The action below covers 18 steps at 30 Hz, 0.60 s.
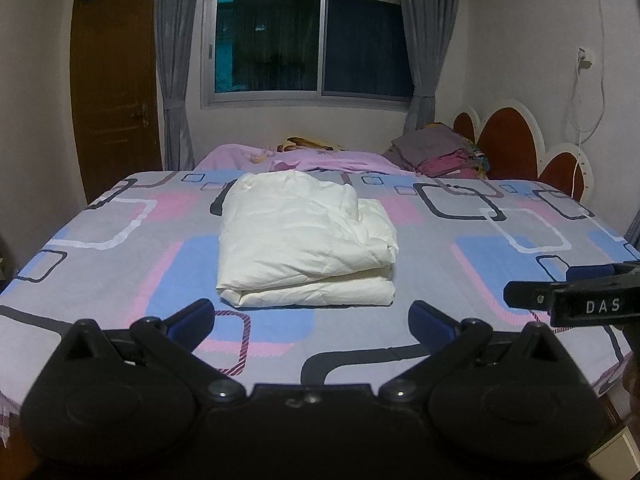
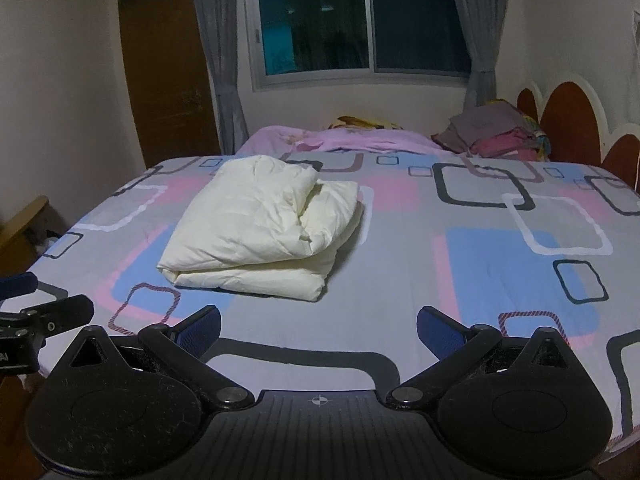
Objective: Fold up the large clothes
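The left gripper [image 1: 311, 316] is spread wide and holds nothing, with the folded white garment [image 1: 304, 240] lying at 12 o'clock on the patterned bed [image 1: 500, 280]. The right gripper [image 2: 318, 326], at its 3 o'clock, gapes wide and empty too; the garment looks soft, puffy, light and likely to slump, so pinch its thick layered near edge at both corners

Dark window [image 1: 308, 40] at upper centre, grey curtains [image 1: 174, 60] either side — brown door [image 1: 114, 92] left, scalloped headboard [image 1: 516, 144] far right.
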Each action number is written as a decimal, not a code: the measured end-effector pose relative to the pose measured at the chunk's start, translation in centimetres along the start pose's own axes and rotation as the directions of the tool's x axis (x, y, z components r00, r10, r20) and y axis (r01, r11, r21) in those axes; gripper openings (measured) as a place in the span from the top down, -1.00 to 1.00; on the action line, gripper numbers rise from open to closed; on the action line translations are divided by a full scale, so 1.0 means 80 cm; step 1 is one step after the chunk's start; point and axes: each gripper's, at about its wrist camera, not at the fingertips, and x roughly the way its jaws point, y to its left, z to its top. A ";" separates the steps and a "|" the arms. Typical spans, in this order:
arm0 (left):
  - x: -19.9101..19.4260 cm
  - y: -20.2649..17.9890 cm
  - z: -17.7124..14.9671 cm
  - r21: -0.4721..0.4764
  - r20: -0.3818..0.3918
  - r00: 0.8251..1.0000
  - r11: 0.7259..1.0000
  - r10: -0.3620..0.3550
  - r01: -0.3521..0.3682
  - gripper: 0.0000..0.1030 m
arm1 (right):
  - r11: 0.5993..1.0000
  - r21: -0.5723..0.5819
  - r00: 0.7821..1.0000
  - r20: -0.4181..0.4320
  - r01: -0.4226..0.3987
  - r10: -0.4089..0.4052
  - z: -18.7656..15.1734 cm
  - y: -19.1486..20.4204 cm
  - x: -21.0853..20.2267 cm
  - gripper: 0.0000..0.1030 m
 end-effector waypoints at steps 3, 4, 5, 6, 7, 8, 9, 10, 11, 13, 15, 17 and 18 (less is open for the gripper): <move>0.001 -0.001 0.001 0.001 0.004 1.000 1.000 0.000 0.000 -0.99 | 1.000 -0.003 1.000 0.003 0.000 0.000 0.001 -0.001 0.000 -1.00; 0.001 -0.002 0.001 0.002 0.005 1.000 1.000 -0.001 0.001 -0.99 | 1.000 -0.002 1.000 0.003 0.001 -0.001 0.001 -0.002 0.000 -1.00; 0.001 -0.002 0.001 0.004 0.006 1.000 1.000 0.000 0.000 -0.99 | 1.000 0.001 1.000 0.004 0.001 -0.001 0.001 -0.003 0.000 -1.00; 0.002 -0.003 0.002 0.006 0.005 1.000 1.000 -0.001 0.001 -0.99 | 1.000 0.002 1.000 0.003 0.000 0.000 0.001 -0.004 -0.001 -1.00; 0.002 -0.004 0.002 0.009 0.004 1.000 1.000 -0.002 0.002 -0.99 | 1.000 0.003 1.000 0.003 0.001 -0.001 0.001 -0.004 -0.001 -1.00; 0.002 -0.004 0.003 0.011 0.005 1.000 1.000 -0.003 0.002 -0.99 | 1.000 0.004 1.000 0.003 0.003 -0.003 0.001 -0.005 -0.001 -1.00; 0.002 -0.005 0.003 0.012 0.005 1.000 1.000 -0.003 0.003 -0.99 | 1.000 0.004 1.000 0.004 0.001 -0.001 0.001 -0.005 -0.002 -1.00; 0.002 -0.006 0.003 0.013 0.004 1.000 1.000 -0.003 0.003 -0.99 | 1.000 0.005 1.000 0.004 0.001 -0.001 0.000 -0.005 -0.002 -1.00; 0.002 -0.006 0.002 0.013 0.004 1.000 1.000 -0.004 0.004 -0.99 | 1.000 0.006 1.000 0.003 0.000 0.000 0.000 -0.005 -0.003 -1.00; 0.003 -0.006 0.001 0.011 0.001 1.000 1.000 -0.007 0.007 -0.99 | 1.000 0.006 1.000 0.002 0.001 -0.001 -0.001 -0.005 -0.003 -1.00; 0.003 -0.006 0.000 0.011 -0.002 1.000 1.000 -0.008 0.008 -0.99 | 1.000 0.006 1.000 -0.001 0.002 -0.002 -0.002 -0.005 -0.003 -1.00; 0.003 -0.006 0.000 0.013 -0.002 1.000 1.000 -0.009 0.009 -0.99 | 1.000 0.006 1.000 -0.002 0.004 -0.004 -0.002 -0.006 -0.003 -1.00; 0.003 -0.006 0.000 0.012 -0.003 1.000 1.000 -0.010 0.010 -0.99 | 1.000 0.006 1.000 -0.002 0.004 -0.004 -0.002 -0.006 -0.003 -1.00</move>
